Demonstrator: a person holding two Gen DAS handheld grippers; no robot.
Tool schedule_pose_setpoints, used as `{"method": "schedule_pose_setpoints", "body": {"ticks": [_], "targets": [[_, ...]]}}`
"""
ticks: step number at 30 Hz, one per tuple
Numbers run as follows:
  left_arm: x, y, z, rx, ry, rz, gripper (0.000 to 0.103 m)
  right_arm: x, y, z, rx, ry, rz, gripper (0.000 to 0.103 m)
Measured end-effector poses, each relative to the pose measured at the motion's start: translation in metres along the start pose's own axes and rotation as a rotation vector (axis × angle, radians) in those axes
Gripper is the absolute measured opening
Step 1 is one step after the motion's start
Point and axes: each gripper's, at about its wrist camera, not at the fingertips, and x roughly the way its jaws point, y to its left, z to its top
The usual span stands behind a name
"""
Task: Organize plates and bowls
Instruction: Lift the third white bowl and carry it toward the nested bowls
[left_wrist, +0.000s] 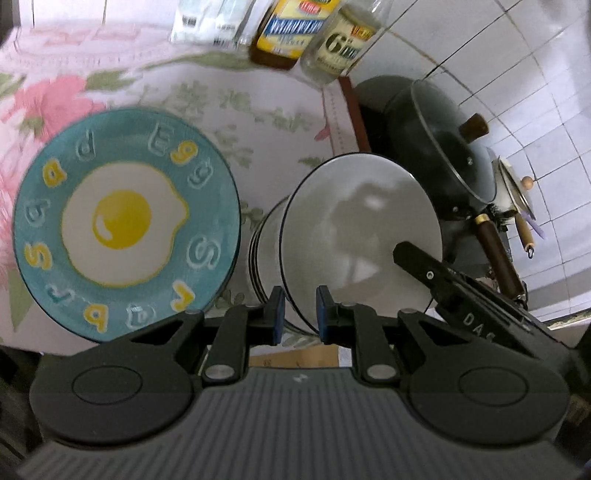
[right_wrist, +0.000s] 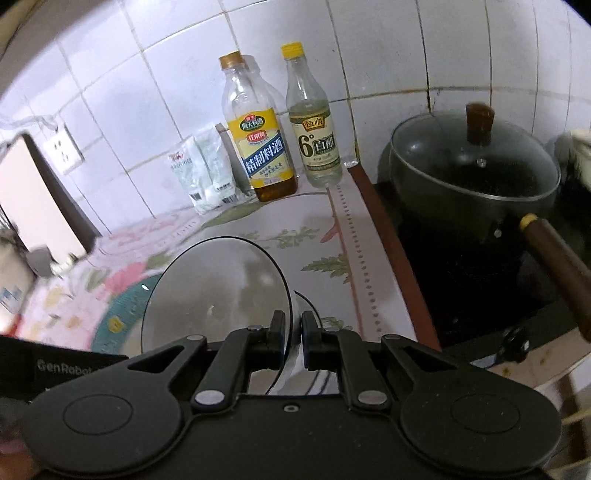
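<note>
A white plate with a dark rim (left_wrist: 360, 236) is held tilted above a stack of white bowls (left_wrist: 264, 254). My right gripper (right_wrist: 293, 341) is shut on the plate's rim (right_wrist: 218, 295); in the left wrist view it shows as a black arm (left_wrist: 443, 284) at the plate's right edge. My left gripper (left_wrist: 300, 314) sits at the plate's near rim with its pads a small gap apart, the rim between them. A teal plate with a fried-egg picture (left_wrist: 125, 221) lies flat to the left and also shows in the right wrist view (right_wrist: 122, 317).
A floral cloth (left_wrist: 221, 99) covers the counter. Two bottles (right_wrist: 258, 140) (right_wrist: 312, 122) and white packets (right_wrist: 203, 173) stand at the tiled wall. A lidded black pot (right_wrist: 476, 173) with a wooden handle sits on the stove to the right.
</note>
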Motion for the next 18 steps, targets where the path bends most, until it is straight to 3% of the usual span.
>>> {"method": "schedule_pose_setpoints", "body": {"ticks": [11, 18], "targets": [[0.017, -0.002, -0.001, 0.034, 0.041, 0.045, 0.016, 0.010, 0.013, -0.011, -0.149, -0.015, -0.078, 0.013], [0.021, 0.002, 0.005, 0.011, 0.063, 0.058, 0.017, 0.013, 0.026, -0.016, -0.307, -0.039, -0.130, 0.013]]}}
